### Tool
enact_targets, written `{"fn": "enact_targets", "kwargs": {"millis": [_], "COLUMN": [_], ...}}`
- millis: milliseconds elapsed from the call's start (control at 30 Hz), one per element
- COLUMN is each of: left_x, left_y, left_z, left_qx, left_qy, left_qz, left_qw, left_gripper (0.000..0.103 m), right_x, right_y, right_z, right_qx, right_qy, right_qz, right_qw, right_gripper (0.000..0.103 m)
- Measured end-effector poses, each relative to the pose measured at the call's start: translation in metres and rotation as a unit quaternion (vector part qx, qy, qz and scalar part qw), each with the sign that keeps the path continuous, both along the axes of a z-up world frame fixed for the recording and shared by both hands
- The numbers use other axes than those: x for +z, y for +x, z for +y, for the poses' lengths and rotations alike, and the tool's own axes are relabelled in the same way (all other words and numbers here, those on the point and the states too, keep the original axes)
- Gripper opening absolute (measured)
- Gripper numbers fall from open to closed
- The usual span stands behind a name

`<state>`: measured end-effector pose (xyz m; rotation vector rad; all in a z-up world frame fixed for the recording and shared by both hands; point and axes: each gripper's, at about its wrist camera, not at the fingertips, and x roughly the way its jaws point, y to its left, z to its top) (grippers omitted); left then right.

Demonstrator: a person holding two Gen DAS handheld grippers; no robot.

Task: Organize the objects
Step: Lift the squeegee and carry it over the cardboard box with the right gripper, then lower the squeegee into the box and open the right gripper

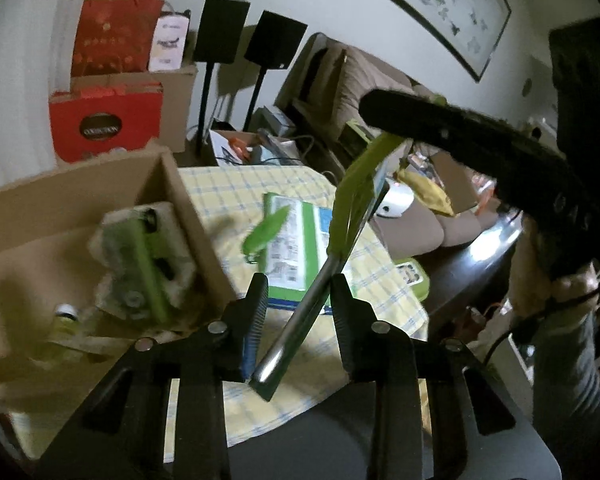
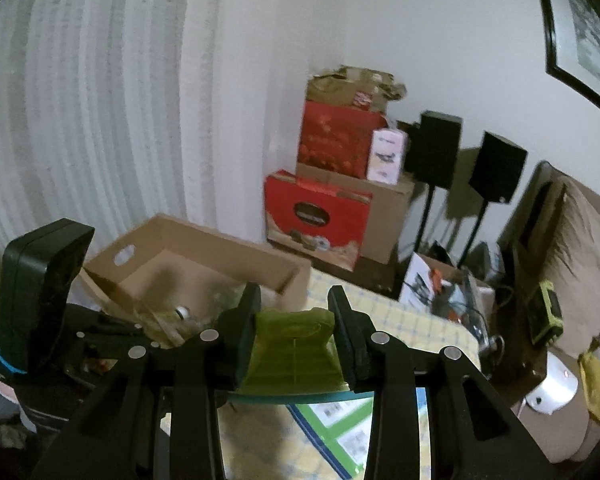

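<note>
My right gripper (image 2: 294, 322) is shut on the green handle (image 2: 292, 344) of a knife. In the left wrist view that knife (image 1: 320, 264) slants down from the right gripper, with its green handle (image 1: 364, 176) at the top and its steel blade tip between the fingers of my left gripper (image 1: 300, 300). The left jaws stand apart around the blade and do not squeeze it. A cardboard box (image 1: 80, 208) stands at the left on the yellow checked tablecloth (image 1: 228, 188). It holds a green-and-grey egg carton (image 1: 144, 256) and a small bottle (image 1: 66, 316).
A green-edged booklet (image 1: 296, 248) and a green leaf-shaped object (image 1: 266, 232) lie on the cloth. A green case (image 1: 412, 274) sits at the table's right edge. Red gift boxes (image 2: 320, 216), two black speakers on stands (image 2: 440, 152) and a sofa (image 2: 580, 260) stand beyond the table.
</note>
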<state>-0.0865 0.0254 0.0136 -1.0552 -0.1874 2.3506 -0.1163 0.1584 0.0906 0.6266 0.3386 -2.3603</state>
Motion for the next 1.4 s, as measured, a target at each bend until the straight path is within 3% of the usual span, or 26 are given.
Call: {"fn": "enact_targets", "kwargs": {"millis": [367,433,600,733,833,1000,1167,1400], "left_x": [0.012,0.010,0.001,-0.010,-0.019,-0.030,-0.039,-0.047], "left_y": [-0.011,-0.017,-0.025,-0.032,-0.037,-0.042,-0.045,-0.046], "left_z": [-0.100,-0.120,-0.159,-0.196,-0.221,-0.256,-0.253,-0.234], "left_qx": [0.057,0.079,0.110,0.158,0.190,0.233,0.246,0.240], "left_qy": [-0.005,-0.008,-0.014,-0.018,0.001,0.043,0.017,0.002], "left_qz": [-0.001,-0.004,-0.008,-0.003,-0.003,-0.018,-0.021,-0.044], "left_qw": [0.9984,0.9968,0.9938,0.9873,0.9817,0.9713,0.9689,0.9697], "left_gripper": [0.031,0.041,0.051,0.073,0.081,0.085,0.085,0.085], "right_x": [0.016,0.014,0.008,-0.005,-0.020,-0.051,-0.076,-0.092], "right_y": [-0.010,-0.012,-0.018,-0.029,-0.043,-0.073,-0.110,-0.130], "right_z": [-0.107,-0.127,-0.168,-0.198,-0.216,-0.233,-0.235,-0.238], "right_qx": [0.067,0.076,0.094,0.096,0.089,0.051,-0.022,-0.074], "right_qy": [0.022,0.026,0.036,0.045,0.050,0.054,0.043,0.042], "right_qz": [0.006,0.004,0.002,-0.003,-0.015,-0.039,-0.076,-0.072], "right_qw": [0.998,0.997,0.995,0.994,0.995,0.996,0.996,0.994], "right_gripper": [0.035,0.035,0.035,0.035,0.035,0.035,0.035,0.035]}}
